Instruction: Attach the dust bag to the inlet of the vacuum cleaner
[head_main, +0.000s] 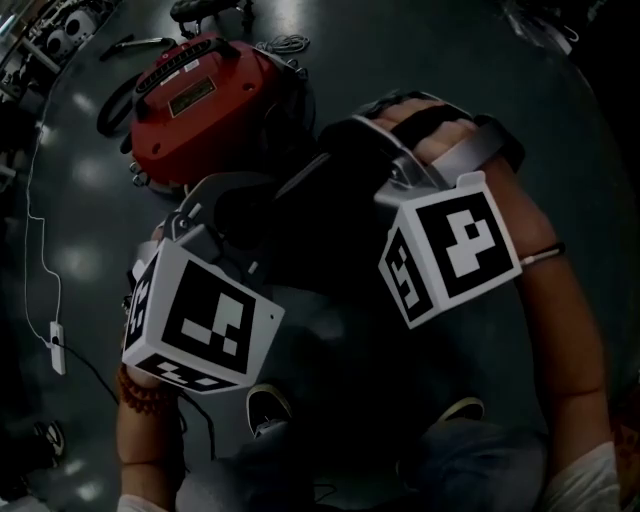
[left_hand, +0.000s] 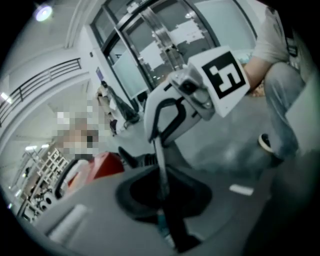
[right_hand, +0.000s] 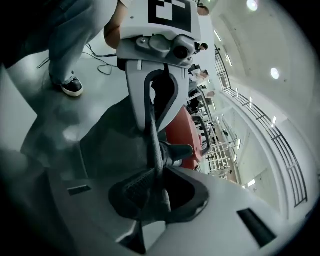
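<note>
L gripper (left_hand: 162, 196) & R gripper (right_hand: 155, 186) were each clamped tight on an edge of the dark bag (head_main: 335, 205), held taut between the 2, near the red vac (head_main: 200, 100). Prob. step: bringing bag to inlet. Next: find inlet (not visible), align bag's opening.

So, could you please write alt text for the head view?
The left gripper and right gripper, both hand-held, grip a dark dust bag between them, near a red vacuum cleaner on a dark floor. The person's shoes show below.
</note>
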